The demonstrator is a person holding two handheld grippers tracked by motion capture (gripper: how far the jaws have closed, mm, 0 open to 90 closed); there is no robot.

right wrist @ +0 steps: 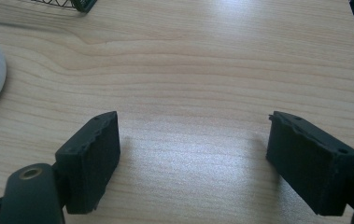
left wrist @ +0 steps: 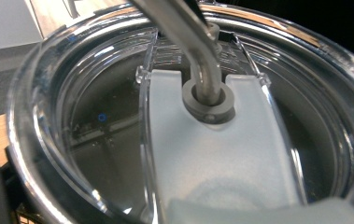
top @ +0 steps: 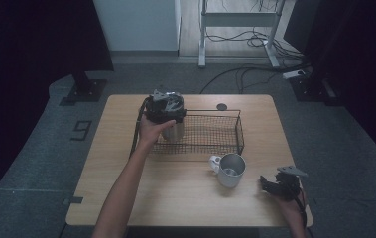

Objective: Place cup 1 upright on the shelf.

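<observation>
Right gripper, jaws apart and empty, rests near the wooden table's front-right edge, bare wood ahead. Left gripper apparently clamps the steel lidded tumbler at the black wire basket's left end.

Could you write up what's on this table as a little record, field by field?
Table: light wood
Left gripper: set around the top of a steel tumbler, apparently gripping it
Tumbler: upright at the left end of the wire basket; clear lid, bent metal straw through it
Right gripper: jaws wide apart, nothing between them, low over bare wood near the table's right front corner
Mug: white, upright, on the table in front of the basket, handle to the left
Basket's other contents: none seen
</observation>
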